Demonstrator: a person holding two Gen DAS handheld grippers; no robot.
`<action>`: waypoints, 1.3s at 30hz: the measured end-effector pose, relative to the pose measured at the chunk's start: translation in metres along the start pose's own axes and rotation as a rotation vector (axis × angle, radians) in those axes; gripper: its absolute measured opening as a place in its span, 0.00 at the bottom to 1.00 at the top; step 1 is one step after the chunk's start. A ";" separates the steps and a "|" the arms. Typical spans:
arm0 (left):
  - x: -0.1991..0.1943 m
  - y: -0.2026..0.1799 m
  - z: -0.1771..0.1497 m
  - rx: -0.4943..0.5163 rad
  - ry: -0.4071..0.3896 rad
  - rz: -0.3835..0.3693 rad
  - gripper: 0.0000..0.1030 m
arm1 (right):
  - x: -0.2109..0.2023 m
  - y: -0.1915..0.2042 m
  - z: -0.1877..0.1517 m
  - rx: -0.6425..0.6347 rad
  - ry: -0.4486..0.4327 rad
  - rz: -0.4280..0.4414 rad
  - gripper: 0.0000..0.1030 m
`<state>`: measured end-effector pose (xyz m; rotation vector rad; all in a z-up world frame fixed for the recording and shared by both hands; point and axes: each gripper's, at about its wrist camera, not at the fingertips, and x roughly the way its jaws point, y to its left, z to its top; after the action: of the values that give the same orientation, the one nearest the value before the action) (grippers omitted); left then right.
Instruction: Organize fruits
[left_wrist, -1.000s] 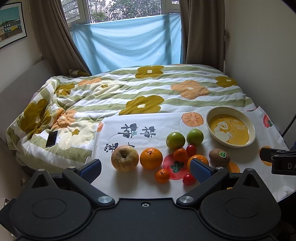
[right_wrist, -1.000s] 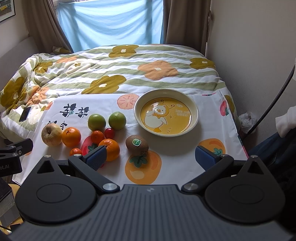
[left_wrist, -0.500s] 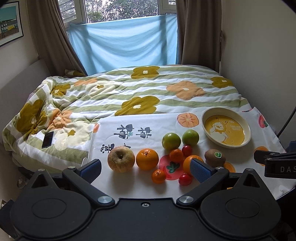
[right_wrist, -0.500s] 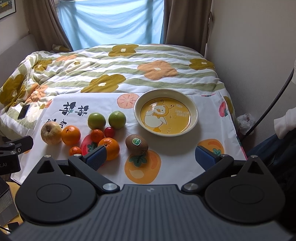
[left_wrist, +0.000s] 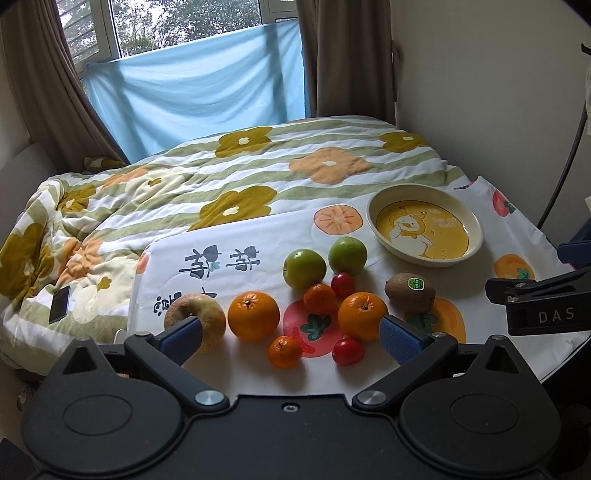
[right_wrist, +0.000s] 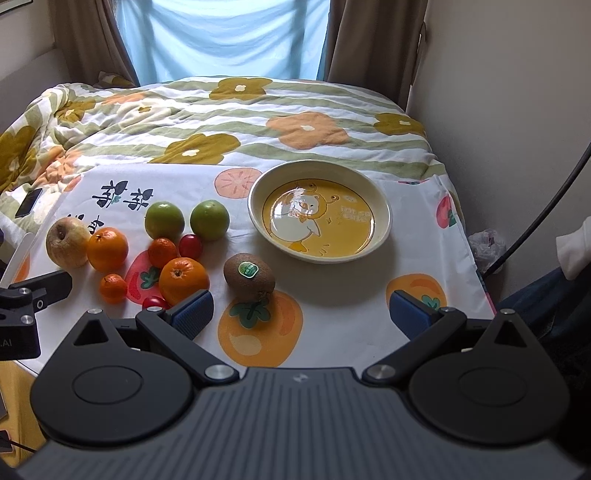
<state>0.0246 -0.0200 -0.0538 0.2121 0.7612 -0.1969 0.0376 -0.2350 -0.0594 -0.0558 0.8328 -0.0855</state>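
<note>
Several fruits lie on a white printed cloth (right_wrist: 332, 302): a yellow apple (left_wrist: 199, 314), two oranges (left_wrist: 253, 315) (left_wrist: 362, 315), two green apples (left_wrist: 304, 268) (left_wrist: 347, 255), small mandarins (left_wrist: 284, 352), cherry tomatoes (left_wrist: 347, 352) and a kiwi (right_wrist: 249, 276). An empty yellow duck bowl (right_wrist: 319, 212) stands right of them, also in the left wrist view (left_wrist: 424, 225). My left gripper (left_wrist: 291, 338) is open, just in front of the fruit cluster. My right gripper (right_wrist: 301, 315) is open, in front of the kiwi and bowl.
The cloth lies on a bed with a flowered quilt (left_wrist: 240, 173). A phone (left_wrist: 60, 299) lies on the quilt at left. A wall (right_wrist: 498, 92) and a dark cable (right_wrist: 535, 229) stand close on the right.
Both grippers have moved forward toward the fruits, which look larger and nearer now. Both stay open. No fruit has moved.
</note>
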 end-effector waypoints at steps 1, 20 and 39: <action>0.005 -0.005 -0.002 0.006 -0.005 -0.003 1.00 | 0.008 -0.004 -0.002 -0.008 -0.004 0.007 1.00; 0.117 -0.079 -0.031 0.117 -0.009 0.002 0.86 | 0.119 -0.045 -0.027 -0.136 0.000 0.308 1.00; 0.138 -0.080 -0.033 0.099 0.018 -0.011 0.61 | 0.156 -0.035 -0.020 -0.155 0.020 0.453 0.93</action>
<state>0.0799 -0.1020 -0.1830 0.3037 0.7713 -0.2434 0.1259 -0.2853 -0.1847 -0.0114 0.8539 0.4058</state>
